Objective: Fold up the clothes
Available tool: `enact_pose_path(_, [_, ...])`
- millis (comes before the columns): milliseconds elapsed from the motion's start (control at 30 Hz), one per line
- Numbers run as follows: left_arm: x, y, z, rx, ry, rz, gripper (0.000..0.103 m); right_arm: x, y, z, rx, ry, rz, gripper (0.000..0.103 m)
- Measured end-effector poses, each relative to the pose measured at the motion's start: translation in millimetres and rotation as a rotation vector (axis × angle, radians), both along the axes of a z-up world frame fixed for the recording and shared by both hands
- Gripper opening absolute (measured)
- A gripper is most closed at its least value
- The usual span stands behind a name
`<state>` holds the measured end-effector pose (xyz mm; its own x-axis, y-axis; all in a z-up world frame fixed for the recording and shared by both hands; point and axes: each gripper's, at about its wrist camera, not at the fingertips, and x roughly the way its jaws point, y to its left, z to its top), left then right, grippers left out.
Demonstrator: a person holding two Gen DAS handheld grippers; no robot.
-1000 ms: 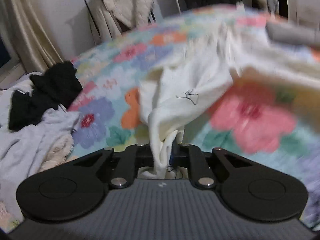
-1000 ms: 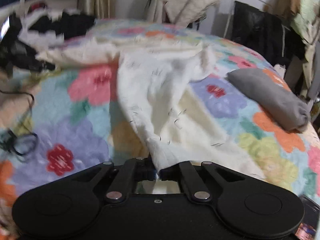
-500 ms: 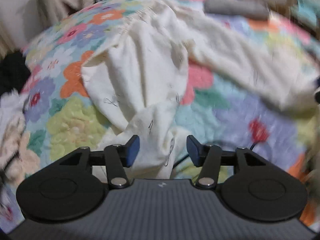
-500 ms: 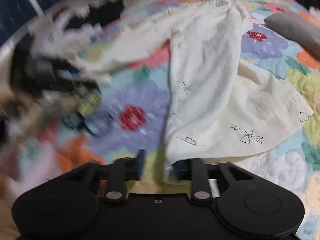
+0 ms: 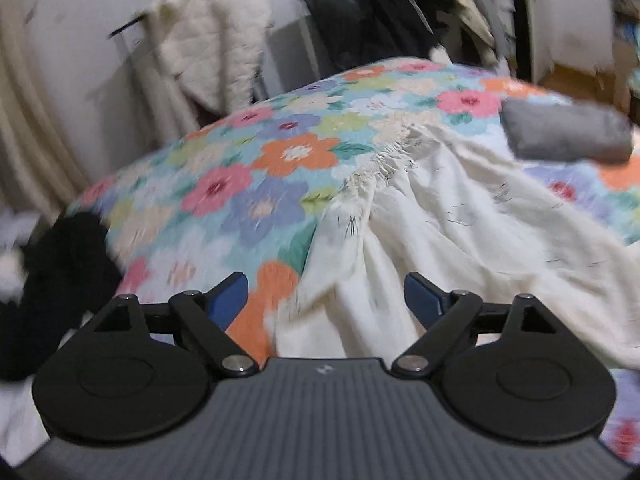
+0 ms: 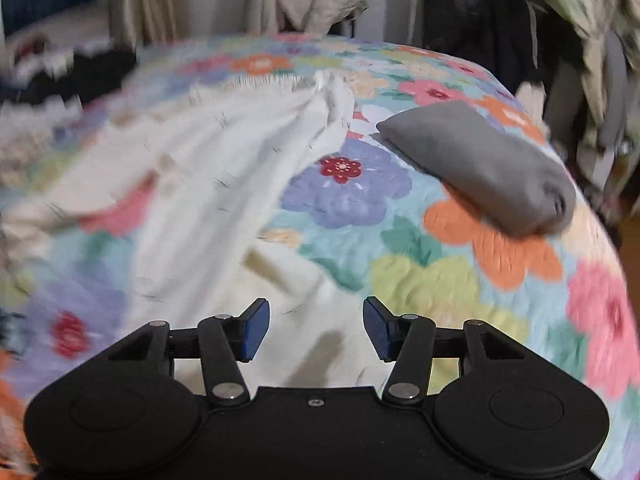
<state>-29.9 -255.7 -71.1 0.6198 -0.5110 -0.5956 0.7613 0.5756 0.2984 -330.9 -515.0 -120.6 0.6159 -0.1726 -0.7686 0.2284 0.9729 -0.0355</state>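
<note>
The quilt (image 5: pixel 280 184) now carries the cream garment (image 5: pixel 460 240) laid out loose, waistband at the far side, near the grey roll (image 6: pixel 480 164). A second ago both grippers pinched its near ends; now the left gripper (image 5: pixel 326 296) and right gripper (image 6: pixel 316 326) are opening, nothing pinched. Through the blur it looks roughly spread, ready for a first fold.

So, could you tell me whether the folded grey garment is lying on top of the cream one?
No, in the right wrist view the grey garment lies apart from the cream garment, with bare floral quilt between them.
</note>
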Motion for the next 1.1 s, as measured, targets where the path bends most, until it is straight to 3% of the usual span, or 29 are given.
enact_pose_path(100, [29, -49, -43, 0.179, -0.119, -0.026, 0.086, 22, -27, -21, 0.061, 0.037, -0.023, 0.058])
enact_pose_path(200, [56, -78, -80, 0.294, -0.113, -0.021, 0.084, 28, -32, -36, 0.147, 0.057, -0.01, 0.058])
enact_pose_path(267, [71, -89, -95, 0.326, -0.08, -0.039, 0.039, 28, -27, -40, 0.138, 0.053, 0.015, 0.057])
enact_pose_path(300, [79, -93, -95, 0.327, -0.057, -0.04, 0.004, 27, -23, -39, 0.134, 0.052, 0.031, 0.032])
enact_pose_path(333, [85, -93, -91, 0.317, -0.052, -0.018, 0.001, 25, -20, -37, 0.145, 0.048, 0.044, 0.01])
enact_pose_path(367, [91, -92, -86, 0.288, -0.059, 0.017, 0.001, 23, -17, -33, 0.142, 0.041, 0.052, 0.001])
enact_pose_path(433, [110, -82, -71, 0.216, -0.058, 0.126, 0.001, 20, -9, -23, 0.053, 0.033, 0.052, 0.001])
enact_pose_path(500, [126, -73, -65, 0.188, -0.063, 0.236, 0.001, 7, -8, -9, -0.045, 0.04, -0.028, 0.001])
enact_pose_path(567, [142, -63, -65, 0.192, -0.072, 0.347, 0.003, -10, -12, 2, -0.109, 0.051, -0.148, 0.001])
enact_pose_path(667, [150, -51, -70, 0.215, -0.056, 0.431, 0.017, -35, -16, 5, -0.144, 0.098, -0.297, 0.001])
enact_pose_path(733, [144, -42, -71, 0.212, -0.008, 0.445, 0.06, -44, -12, 2, -0.148, 0.139, -0.33, 0.0])
enact_pose_path(833, [110, -16, -57, 0.123, 0.072, 0.384, 0.07, -42, 2, 0, -0.206, 0.148, -0.32, 0.005])
enact_pose_path(900, [81, 6, -47, 0.09, 0.099, 0.345, 0.082, -39, 13, 4, -0.256, 0.109, -0.313, 0.038])
enact_pose_path(933, [62, 20, -42, 0.079, 0.098, 0.333, 0.087, -36, 18, 10, -0.271, 0.087, -0.31, 0.043])
enact_pose_path(1000, [25, 46, -36, 0.1, 0.085, 0.298, 0.088, -32, 36, 27, -0.291, 0.011, -0.269, 0.044])
enact_pose_path(1100, [-20, 81, -35, 0.229, -0.028, 0.302, 0.088, -24, 71, 50, -0.193, -0.126, -0.088, 0.044])
